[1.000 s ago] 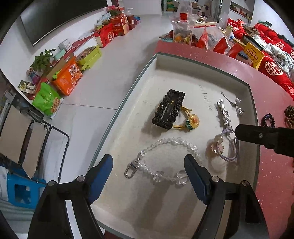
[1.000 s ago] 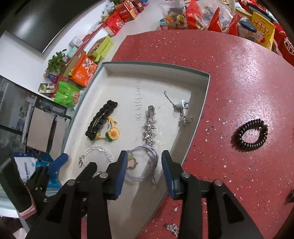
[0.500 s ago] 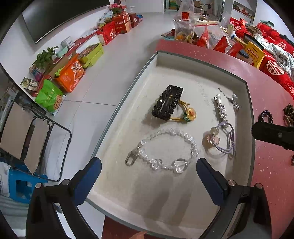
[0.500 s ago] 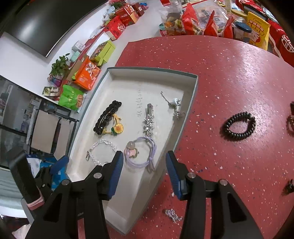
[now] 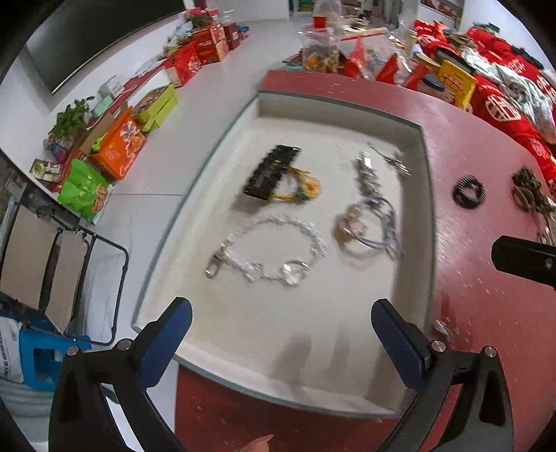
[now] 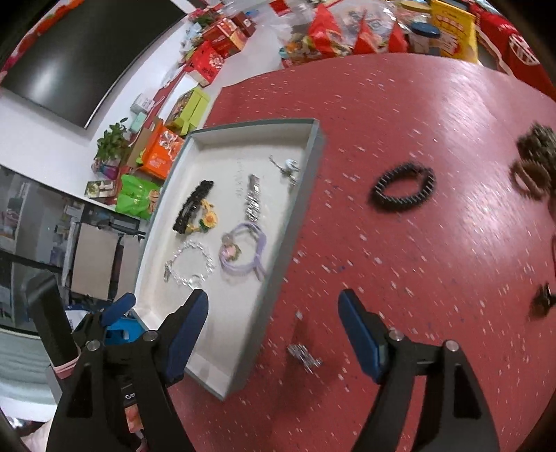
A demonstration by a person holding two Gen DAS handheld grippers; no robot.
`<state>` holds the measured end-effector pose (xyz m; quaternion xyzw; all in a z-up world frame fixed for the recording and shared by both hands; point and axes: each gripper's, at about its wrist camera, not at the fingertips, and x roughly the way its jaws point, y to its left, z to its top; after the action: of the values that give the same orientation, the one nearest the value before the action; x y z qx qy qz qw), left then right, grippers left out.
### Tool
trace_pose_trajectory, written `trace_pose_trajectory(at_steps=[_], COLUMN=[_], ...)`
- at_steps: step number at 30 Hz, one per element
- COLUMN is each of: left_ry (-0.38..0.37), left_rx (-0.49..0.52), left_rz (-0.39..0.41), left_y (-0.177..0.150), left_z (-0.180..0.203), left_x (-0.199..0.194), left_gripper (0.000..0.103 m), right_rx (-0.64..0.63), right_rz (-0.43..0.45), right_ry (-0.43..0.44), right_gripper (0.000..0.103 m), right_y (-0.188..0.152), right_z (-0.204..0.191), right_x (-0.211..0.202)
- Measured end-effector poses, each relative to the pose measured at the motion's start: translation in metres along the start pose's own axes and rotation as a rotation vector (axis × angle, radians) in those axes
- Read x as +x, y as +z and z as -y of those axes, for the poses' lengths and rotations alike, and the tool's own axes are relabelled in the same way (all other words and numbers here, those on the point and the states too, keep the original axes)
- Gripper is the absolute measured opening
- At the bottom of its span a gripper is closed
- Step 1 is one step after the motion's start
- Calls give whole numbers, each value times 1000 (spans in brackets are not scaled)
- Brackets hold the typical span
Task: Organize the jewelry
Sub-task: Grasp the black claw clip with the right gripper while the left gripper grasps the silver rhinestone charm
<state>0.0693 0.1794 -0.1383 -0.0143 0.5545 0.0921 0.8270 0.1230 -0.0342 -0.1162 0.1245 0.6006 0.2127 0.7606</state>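
A shallow white tray [image 5: 264, 333] [image 6: 250, 340] lies on the red table. In it are a clear bead bracelet [image 5: 274, 250] [image 6: 191, 264], a purple hair tie [image 5: 371, 226] [image 6: 243, 250], a black hair clip [image 5: 272, 172] [image 6: 193, 205] with a sunflower tie, a star clip [image 6: 253, 201] and a small chain piece [image 6: 288, 167]. My left gripper [image 5: 281, 333] is open and empty above the tray's near edge. My right gripper [image 6: 274, 327] is open and empty over a small silver piece [image 6: 304, 354] on the table. A black coil hair tie [image 6: 403, 187] [image 5: 469, 193] lies further right.
A brown scrunchie [image 6: 535, 163] and dark clips [image 6: 542, 299] lie at the table's right side. Red snack bags and a yellow box [image 6: 451, 24] crowd the far edge. Boxes and a green bag [image 5: 83, 191] stand on the floor to the left.
Both grippers have pulled back from the tray and opened wider. The right gripper has swung right, over the red table beside the tray. The tray's items have not moved.
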Motion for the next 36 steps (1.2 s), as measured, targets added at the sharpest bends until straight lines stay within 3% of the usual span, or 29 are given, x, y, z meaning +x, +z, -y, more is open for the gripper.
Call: trace_pose_trajectory(at_steps=[4,9,13,22,30,36], left_ry=[-27,-66,-55,-176,-252,-236], left_rx=[35,83,131,173,143,61], left_rz=[0,1,16,-24,-93,-132], left_y=[-10,-25,-36,-51,-59,-57], left_z=[19,46,68,107,135,140], left_x=[-13,-30,-39,-45,-32,-11], left_gripper=[103,103,103,103,103,103], right_rx=[37,114,166,226,281,271], right_rz=[1,0,-12,-39,-15,-8], right_ry=[-23,-58,-90,-136,-200,-243], right_gripper=[88,88,89,89,89,89], right_y=[-15,-40,-61,-98,-100,-97], right_z=[23,62,90,136,167,180], right_x=[-13,-34,-44,-61,-74,-76])
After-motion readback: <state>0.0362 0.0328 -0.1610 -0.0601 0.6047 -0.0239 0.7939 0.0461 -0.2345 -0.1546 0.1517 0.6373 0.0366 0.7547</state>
